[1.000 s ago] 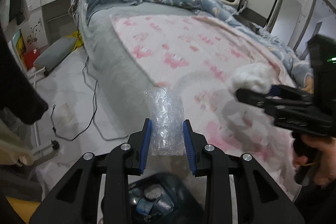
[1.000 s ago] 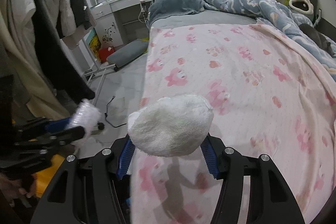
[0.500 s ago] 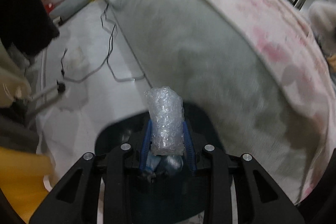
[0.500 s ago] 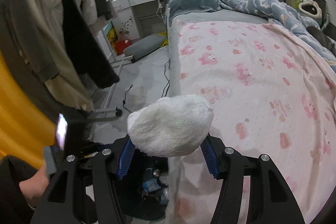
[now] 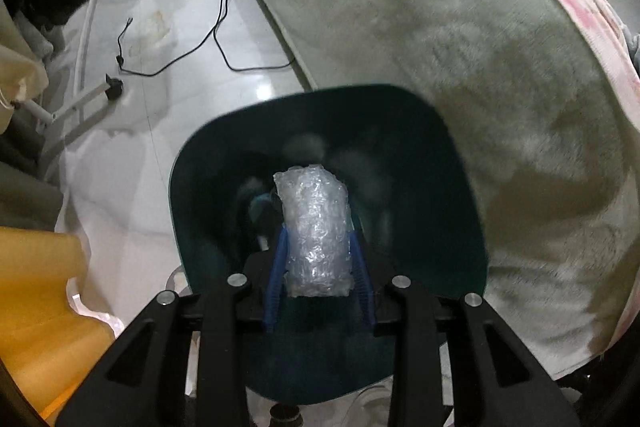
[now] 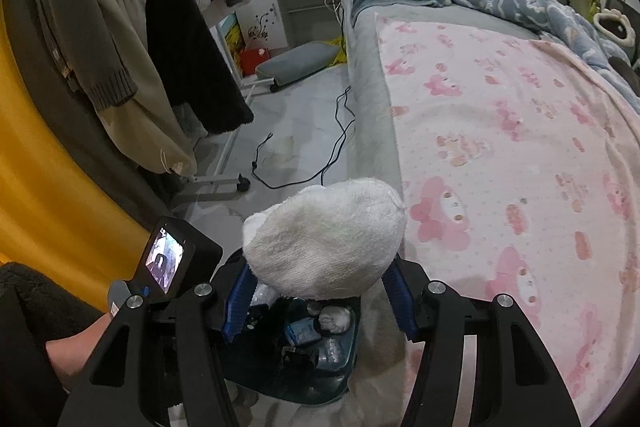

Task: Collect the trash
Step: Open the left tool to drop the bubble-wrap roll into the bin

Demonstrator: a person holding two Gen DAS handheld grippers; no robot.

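Observation:
My left gripper [image 5: 318, 247] is shut on a roll of clear bubble wrap [image 5: 314, 231] and holds it over the open mouth of a dark teal trash bin [image 5: 192, 163] on the floor beside the bed. My right gripper [image 6: 320, 283] is shut on a white fluffy wad [image 6: 324, 239] and holds it above the same bin [image 6: 344, 351], which has several scraps inside. The left gripper's camera body [image 6: 172, 259] shows at the lower left of the right wrist view.
The bed's grey side [image 5: 460, 67] rises right of the bin, with a pink patterned blanket [image 6: 500, 147] on top. A black cable [image 5: 216, 11] lies on the white floor. A clothes rack with hanging coats [image 6: 132, 27] and yellow cloth [image 5: 36, 307] stand at left.
My left gripper has dropped down and forward with the bubble wrap, now right over the bin's opening. My right gripper has moved left with the white wad, over the bin.

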